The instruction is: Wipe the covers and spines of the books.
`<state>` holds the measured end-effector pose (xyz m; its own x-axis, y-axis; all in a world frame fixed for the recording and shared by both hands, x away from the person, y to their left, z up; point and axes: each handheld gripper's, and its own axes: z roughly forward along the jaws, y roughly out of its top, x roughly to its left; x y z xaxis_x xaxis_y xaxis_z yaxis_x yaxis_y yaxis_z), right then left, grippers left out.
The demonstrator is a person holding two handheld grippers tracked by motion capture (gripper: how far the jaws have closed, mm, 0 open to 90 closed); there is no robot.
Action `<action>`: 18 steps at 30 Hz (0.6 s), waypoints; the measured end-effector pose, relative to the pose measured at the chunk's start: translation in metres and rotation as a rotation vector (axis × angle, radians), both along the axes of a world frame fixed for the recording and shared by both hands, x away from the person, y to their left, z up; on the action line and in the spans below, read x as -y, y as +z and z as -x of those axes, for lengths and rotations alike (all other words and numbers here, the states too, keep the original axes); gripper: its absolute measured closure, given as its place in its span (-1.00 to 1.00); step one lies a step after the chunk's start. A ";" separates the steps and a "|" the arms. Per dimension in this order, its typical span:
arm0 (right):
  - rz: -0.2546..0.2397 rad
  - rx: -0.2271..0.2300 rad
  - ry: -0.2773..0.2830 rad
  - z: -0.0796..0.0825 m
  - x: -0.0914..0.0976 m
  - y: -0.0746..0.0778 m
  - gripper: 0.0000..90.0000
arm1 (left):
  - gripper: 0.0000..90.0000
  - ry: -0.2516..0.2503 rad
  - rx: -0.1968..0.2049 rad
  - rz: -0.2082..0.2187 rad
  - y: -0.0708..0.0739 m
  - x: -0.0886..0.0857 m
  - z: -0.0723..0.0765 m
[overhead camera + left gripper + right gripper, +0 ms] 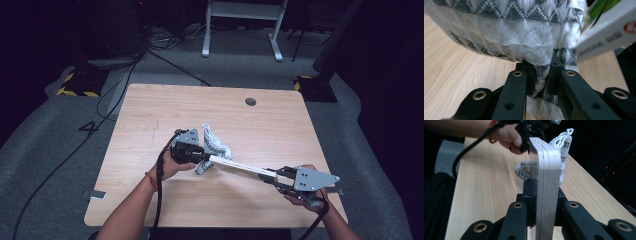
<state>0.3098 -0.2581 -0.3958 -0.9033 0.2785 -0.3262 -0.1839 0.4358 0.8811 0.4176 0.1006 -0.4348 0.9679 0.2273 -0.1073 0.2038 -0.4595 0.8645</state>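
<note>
A white and grey patterned knit pouch (214, 141) lies near the middle of the wooden table (150, 110). My left gripper (200, 156) is shut on a fold of the pouch (506, 30), its jaws (541, 72) pinching the fabric. My right gripper (268, 176) is shut on one end of a long flat white box (235, 166). The box's far end reaches the pouch beside the left gripper. In the right gripper view the box (547, 170) stands on edge between the jaws (544, 195), with the pouch (564, 142) behind its far end. The box (606, 37) shows green and red print.
A round hole (250, 101) sits near the table's far right edge. A grey bracket (97, 195) sticks out at the near left edge. Cables (120, 85) run over the grey floor, and a white desk frame (242, 30) stands behind.
</note>
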 end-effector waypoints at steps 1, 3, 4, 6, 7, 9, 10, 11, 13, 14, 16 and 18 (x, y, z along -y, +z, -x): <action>-0.009 -0.006 0.006 0.000 0.000 0.000 0.76 | 0.81 -0.012 0.008 0.014 0.002 0.003 0.001; -0.028 -0.010 0.010 0.000 0.000 0.002 0.76 | 0.81 -0.016 0.010 0.005 0.001 0.008 0.002; -0.036 -0.017 0.012 -0.001 0.002 0.003 0.76 | 0.81 -0.013 0.001 0.004 -0.001 0.010 0.002; -0.059 -0.024 0.008 -0.002 0.005 0.004 0.76 | 0.81 -0.009 -0.014 -0.004 -0.006 0.013 0.001; -0.075 -0.026 0.004 -0.002 0.008 0.005 0.76 | 0.80 -0.009 -0.021 -0.006 -0.009 0.013 0.001; -0.110 -0.036 -0.007 -0.003 0.013 0.007 0.76 | 0.80 -0.005 -0.027 -0.017 -0.013 0.015 0.000; -0.127 -0.036 -0.014 -0.003 0.016 0.008 0.76 | 0.80 -0.002 -0.028 -0.020 -0.014 0.016 0.001; -0.136 -0.037 -0.019 -0.003 0.017 0.009 0.76 | 0.80 -0.003 -0.028 -0.028 -0.015 0.017 0.001; -0.149 -0.041 -0.026 -0.004 0.020 0.010 0.76 | 0.80 0.002 -0.029 -0.035 -0.016 0.017 0.002; -0.161 -0.043 -0.031 -0.004 0.021 0.010 0.76 | 0.80 0.004 -0.029 -0.037 -0.017 0.018 0.003; -0.198 -0.056 -0.048 -0.006 0.024 0.011 0.76 | 0.80 0.010 -0.022 -0.070 -0.020 0.021 0.005; -0.210 -0.063 -0.049 -0.006 0.024 0.011 0.76 | 0.80 0.018 -0.009 -0.093 -0.021 0.023 0.007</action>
<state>0.3162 -0.2821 -0.3848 -0.9039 0.3781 -0.2000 -0.1088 0.2490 0.9624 0.4109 0.0773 -0.4560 0.9627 0.2538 -0.0935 0.2200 -0.5340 0.8164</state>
